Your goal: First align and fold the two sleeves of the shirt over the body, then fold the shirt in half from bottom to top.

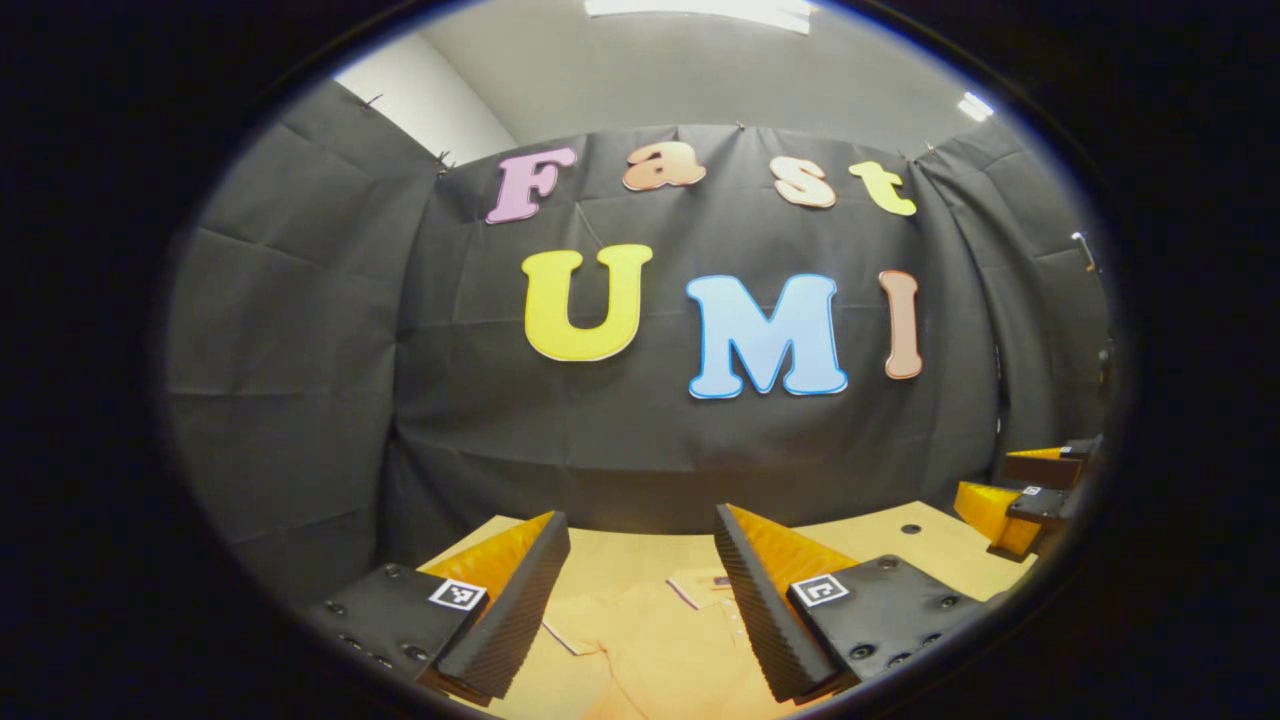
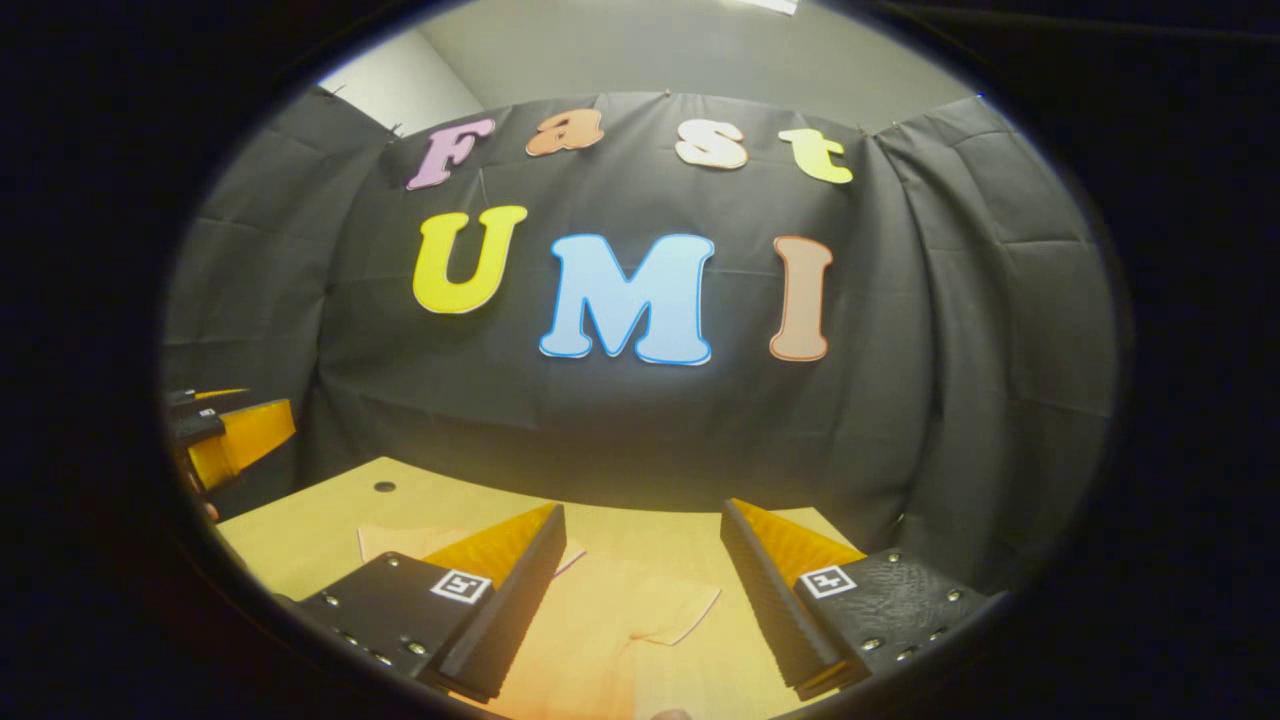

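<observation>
A pale orange shirt [image 1: 650, 640] lies flat on the wooden table [image 1: 900, 545], its collar toward the far edge. My left gripper [image 1: 640, 600] hovers above it, open, with nothing between the fingers. In the right gripper view the same shirt [image 2: 610, 610] shows one short sleeve [image 2: 675, 610] spread to the right. Above that side my right gripper [image 2: 640, 600] stands open and empty too. The right gripper [image 1: 1030, 495] also appears at the far right of the left gripper view, and the left gripper [image 2: 220, 430] at the far left of the right gripper view.
The table [image 2: 300, 525] has a small round hole [image 2: 384, 487] near its far corner, also seen as a hole [image 1: 910, 528] in the left gripper view. Black cloth walls close the booth behind and at the sides.
</observation>
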A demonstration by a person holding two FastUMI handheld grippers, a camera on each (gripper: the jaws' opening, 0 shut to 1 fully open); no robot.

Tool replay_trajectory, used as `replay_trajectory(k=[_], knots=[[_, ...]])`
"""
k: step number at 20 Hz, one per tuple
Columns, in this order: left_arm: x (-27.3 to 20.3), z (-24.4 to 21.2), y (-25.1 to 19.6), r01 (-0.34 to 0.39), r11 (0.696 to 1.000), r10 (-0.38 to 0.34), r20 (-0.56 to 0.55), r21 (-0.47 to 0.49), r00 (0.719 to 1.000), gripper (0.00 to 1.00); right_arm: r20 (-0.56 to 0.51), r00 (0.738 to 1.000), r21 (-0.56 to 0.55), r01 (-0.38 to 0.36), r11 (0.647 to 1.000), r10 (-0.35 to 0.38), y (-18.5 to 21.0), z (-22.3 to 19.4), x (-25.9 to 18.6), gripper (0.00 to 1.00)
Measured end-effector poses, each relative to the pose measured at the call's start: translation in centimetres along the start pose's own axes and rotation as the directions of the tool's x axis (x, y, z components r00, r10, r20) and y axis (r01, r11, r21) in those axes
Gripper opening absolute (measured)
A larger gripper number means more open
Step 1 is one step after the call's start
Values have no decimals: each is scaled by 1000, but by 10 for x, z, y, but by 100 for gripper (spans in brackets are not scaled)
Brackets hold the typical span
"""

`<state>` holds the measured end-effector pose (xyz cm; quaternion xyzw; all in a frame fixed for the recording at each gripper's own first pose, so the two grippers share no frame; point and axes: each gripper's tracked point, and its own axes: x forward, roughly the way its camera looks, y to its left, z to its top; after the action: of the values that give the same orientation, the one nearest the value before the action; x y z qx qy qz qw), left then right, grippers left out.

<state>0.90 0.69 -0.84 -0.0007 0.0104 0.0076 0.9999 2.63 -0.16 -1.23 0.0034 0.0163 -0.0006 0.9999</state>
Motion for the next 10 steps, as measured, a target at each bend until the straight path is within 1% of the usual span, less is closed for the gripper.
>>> replay_trajectory(k=[1,2,3,5,6,7,9,10], knots=[[2,0,0,0,1000,0,-1,2,1000,94,-5,1000,2,0,1000,0,0,-1,3,96],[5,-2,1,1,1000,-1,-2,2,1000,94,-11,1000,2,2,1000,-2,-2,-3,6,94],[6,-3,0,3,1000,-3,-4,-1,1000,94,-16,1000,1,4,1000,-4,-3,-5,10,96],[10,-6,-1,5,1000,-5,-11,-8,1000,94,-28,1000,-8,9,1000,-9,-5,-10,20,96],[11,-8,-2,7,1000,-8,-12,-13,1000,94,-38,999,-15,12,1000,-12,-7,-14,26,94],[14,-8,-3,9,1000,-9,-14,-15,1000,95,-51,999,-23,15,1000,-17,-10,-19,33,96],[18,-9,-4,9,1000,-9,-16,-14,1000,95,-79,997,-37,22,999,-25,-14,-31,47,96],[19,-11,-4,5,1000,-5,-17,-11,1000,94,-93,995,-40,28,999,-31,-17,-38,53,96]])
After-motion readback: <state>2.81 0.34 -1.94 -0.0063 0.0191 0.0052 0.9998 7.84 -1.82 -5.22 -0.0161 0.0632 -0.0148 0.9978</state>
